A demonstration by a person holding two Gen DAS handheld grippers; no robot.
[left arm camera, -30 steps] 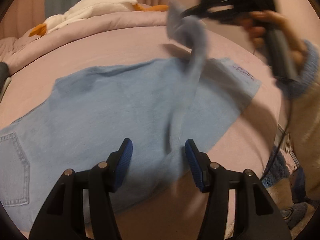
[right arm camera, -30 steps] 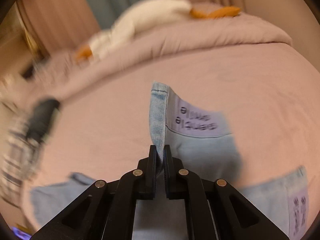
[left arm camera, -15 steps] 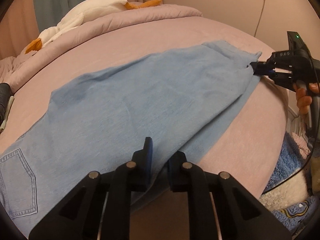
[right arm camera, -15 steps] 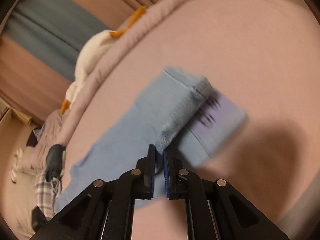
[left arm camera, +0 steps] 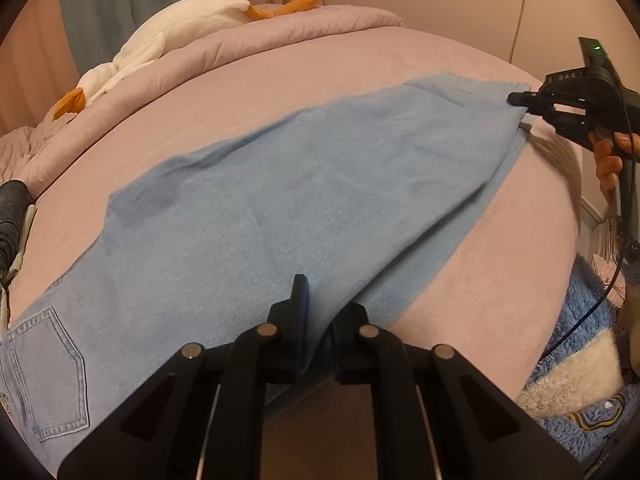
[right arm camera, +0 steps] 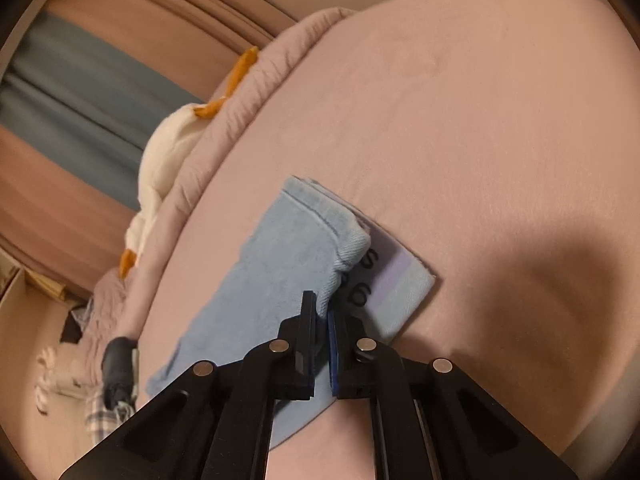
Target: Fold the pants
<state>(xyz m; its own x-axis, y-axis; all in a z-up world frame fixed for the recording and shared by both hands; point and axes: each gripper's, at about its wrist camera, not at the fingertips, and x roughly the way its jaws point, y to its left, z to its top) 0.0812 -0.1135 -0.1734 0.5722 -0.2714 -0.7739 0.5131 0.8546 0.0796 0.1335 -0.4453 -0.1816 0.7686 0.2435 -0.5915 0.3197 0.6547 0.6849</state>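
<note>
Lying low over the bed (left arm camera: 360,72), left claw (left arm camera: 318,312) and right claw (right arm camera: 322,312) each pinch the pants (left arm camera: 280,200).

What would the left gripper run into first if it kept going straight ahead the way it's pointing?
The left gripper, already shut on the jeans, would likely just meet more of that denim spread across the pink bedsheet; depth is hard to judge.

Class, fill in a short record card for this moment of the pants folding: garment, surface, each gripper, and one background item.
garment: light blue pants, one leg laid over the other
surface: pink bed
left gripper: shut on the pants' near edge
right gripper: shut on the hem end
background: white plush goose by the folded duvet
</note>
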